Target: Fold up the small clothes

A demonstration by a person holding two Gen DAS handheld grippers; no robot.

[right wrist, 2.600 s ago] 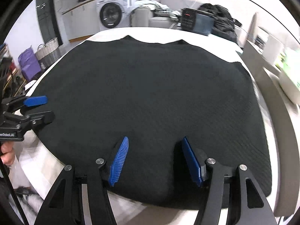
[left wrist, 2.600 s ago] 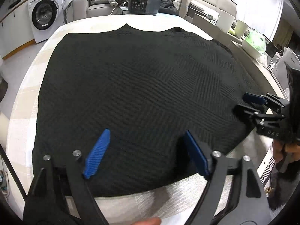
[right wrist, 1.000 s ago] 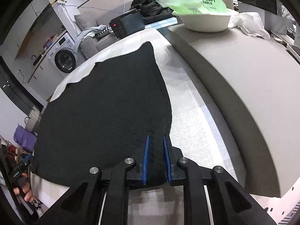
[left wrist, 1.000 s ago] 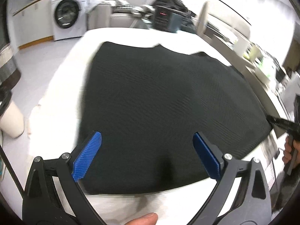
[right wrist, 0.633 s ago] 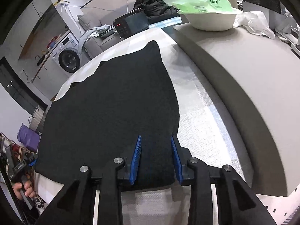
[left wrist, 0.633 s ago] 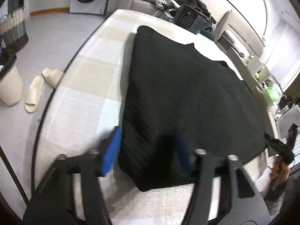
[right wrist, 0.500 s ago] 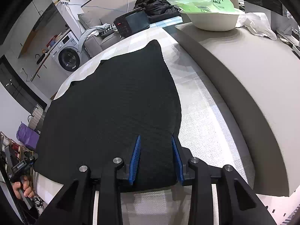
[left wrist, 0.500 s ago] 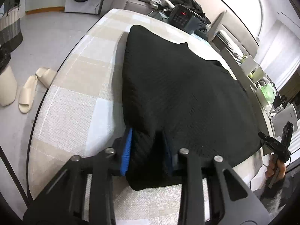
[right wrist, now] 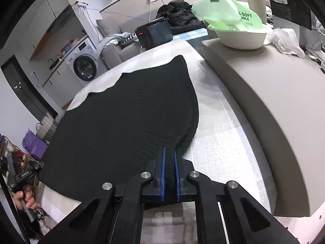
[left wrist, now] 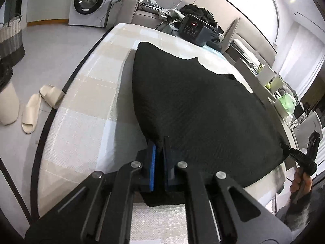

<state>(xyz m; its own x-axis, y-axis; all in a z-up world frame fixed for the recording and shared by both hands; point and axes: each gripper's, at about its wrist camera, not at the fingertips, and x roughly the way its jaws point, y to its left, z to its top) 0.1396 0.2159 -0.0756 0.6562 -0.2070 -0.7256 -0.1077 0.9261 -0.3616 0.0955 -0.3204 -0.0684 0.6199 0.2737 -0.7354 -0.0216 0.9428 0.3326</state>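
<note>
A black knit sweater (left wrist: 199, 109) lies spread flat across the checked tablecloth (left wrist: 87, 109) of the table, its neckline away from the person and its hem along the near edge, so the whole body is laid out ready for a fold. The left gripper (left wrist: 159, 162) is closed on the hem's near left corner, the blue pads pressed together with dark knit pinched between them; the right gripper (right wrist: 169, 168) is likewise clamped on the near right corner, a ridge of fabric standing up between its narrow jaws. Holding both bottom corners at once looks meant to keep the hem taut and level, so the lower half can be carried toward the neckline in one even fold without the knit sagging or twisting. A dark box with a red display (left wrist: 193, 30) sits past the collar, well apart from the sweater
</note>
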